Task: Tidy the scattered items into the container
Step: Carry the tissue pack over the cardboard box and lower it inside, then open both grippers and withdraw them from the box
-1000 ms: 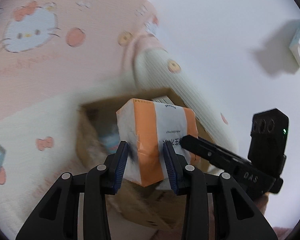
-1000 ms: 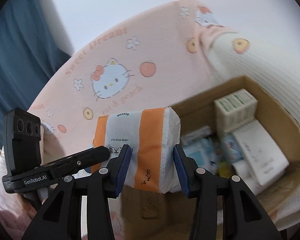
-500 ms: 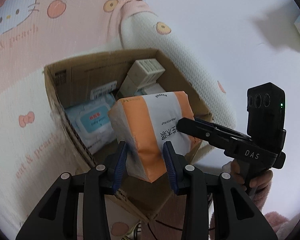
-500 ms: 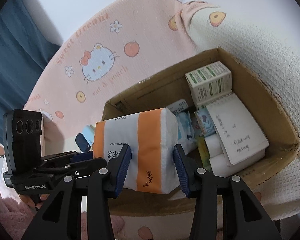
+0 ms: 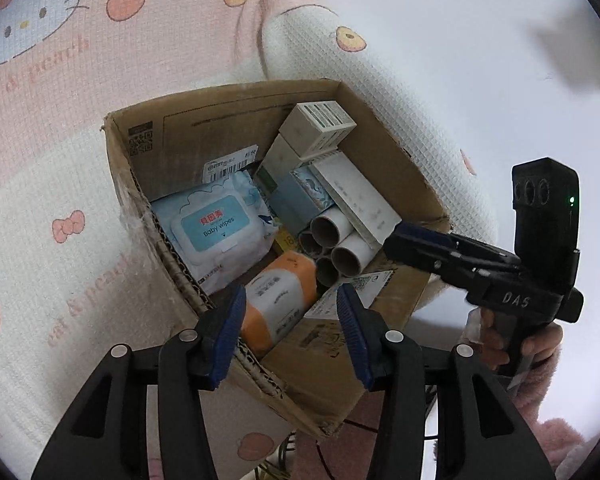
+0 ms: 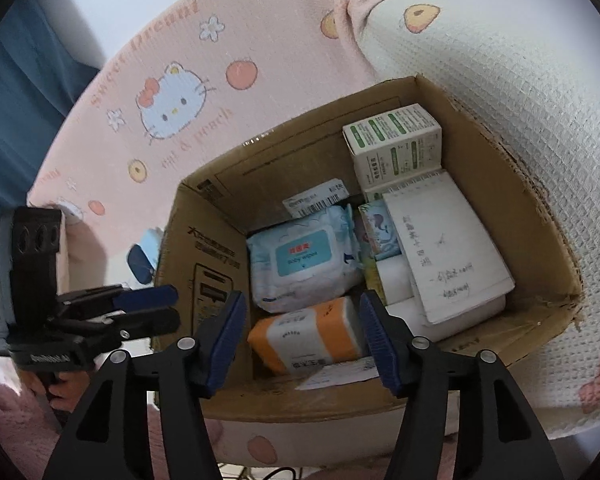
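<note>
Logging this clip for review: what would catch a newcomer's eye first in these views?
The open cardboard box on the pink cartoon blanket, crammed with baby wipes, a notepad and cardboard tubes. Next, the orange-and-white tissue pack lying at the box's near end, free below both pairs of opening blue-padded fingers.

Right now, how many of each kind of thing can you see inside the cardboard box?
Soft packs: 2 (baby wipes, orange tissue pack)
Small cartons: 3 (green-striped carton, plain carton, blue whale carton)
Spiral notepad: 1
Paper tubes with ends showing: 4
Total: 10
</note>
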`<state>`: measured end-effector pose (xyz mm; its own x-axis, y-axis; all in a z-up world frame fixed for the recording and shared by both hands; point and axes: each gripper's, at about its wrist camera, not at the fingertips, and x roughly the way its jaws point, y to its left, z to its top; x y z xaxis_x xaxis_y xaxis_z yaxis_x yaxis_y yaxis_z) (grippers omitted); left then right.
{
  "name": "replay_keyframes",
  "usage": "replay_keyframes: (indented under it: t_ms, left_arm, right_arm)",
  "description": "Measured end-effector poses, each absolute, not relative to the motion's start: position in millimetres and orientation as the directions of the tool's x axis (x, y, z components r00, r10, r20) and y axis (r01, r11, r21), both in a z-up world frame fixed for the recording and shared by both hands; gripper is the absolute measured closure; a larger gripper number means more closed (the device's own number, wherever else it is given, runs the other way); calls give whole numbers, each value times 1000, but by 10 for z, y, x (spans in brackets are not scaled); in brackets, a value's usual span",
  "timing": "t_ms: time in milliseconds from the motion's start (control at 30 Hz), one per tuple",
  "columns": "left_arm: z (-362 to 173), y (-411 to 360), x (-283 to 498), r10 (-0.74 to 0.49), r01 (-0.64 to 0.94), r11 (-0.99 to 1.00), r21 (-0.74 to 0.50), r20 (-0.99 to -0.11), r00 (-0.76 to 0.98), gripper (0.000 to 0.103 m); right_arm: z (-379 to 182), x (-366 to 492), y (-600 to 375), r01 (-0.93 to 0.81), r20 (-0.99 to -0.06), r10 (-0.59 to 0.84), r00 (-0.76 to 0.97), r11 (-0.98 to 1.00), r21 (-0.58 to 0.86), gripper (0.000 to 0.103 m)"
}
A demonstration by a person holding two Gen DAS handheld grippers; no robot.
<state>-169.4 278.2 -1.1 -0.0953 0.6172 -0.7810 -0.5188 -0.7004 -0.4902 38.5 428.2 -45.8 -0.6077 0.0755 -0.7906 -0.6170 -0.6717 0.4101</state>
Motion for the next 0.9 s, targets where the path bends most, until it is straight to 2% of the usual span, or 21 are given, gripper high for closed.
replay_keyframes:
  t_ms: [300,333,367,400,467,500,633,733,900]
  left_arm:
    - [-62,2950,-1745,596,-561,-694,-452,-797,-96,54]
    - [-82,2981,-1773,606,-561,-684,-466,-792,-80,57]
    - [-109,3001,-1790,605,-559,-683,-470,-793,-72,65]
    - [-147,3032,-1817,593,-553,-690,-468,-803,-62,74]
    - [-244,3088,-1885,556,-531,-719,-447,-829,-54,84]
    - [-281,3103,-1929,543,-525,-729,-440,-838,-53,91]
    - [-272,3110,-2079,515,-503,-756,-419,-855,-63,91]
    - [-219,3018,-2125,545,-492,-748,-446,-835,-72,91]
    - [-102,2786,-2068,553,-514,-747,-421,-823,-129,91]
  right_arm:
    - [-619,88,4352,-618,-860,5,-510,-697,362,47]
    - [-639,43,4403,-624,-870,0,-494,-696,355,53]
    - [-646,8,4434,-628,-879,-4,-476,-699,343,72]
    - [-662,-32,4467,-630,-890,-10,-457,-702,332,80]
    - [-705,-138,4545,-623,-906,-51,-419,-710,328,85]
    - [-741,-197,4579,-615,-913,-82,-399,-715,333,85]
    - [-957,-396,4720,-634,-938,-171,-301,-700,330,85]
    - [-940,-428,4679,-628,-949,-127,-287,-723,287,85]
    - [-649,-458,4449,-586,-944,-54,-325,-773,245,85]
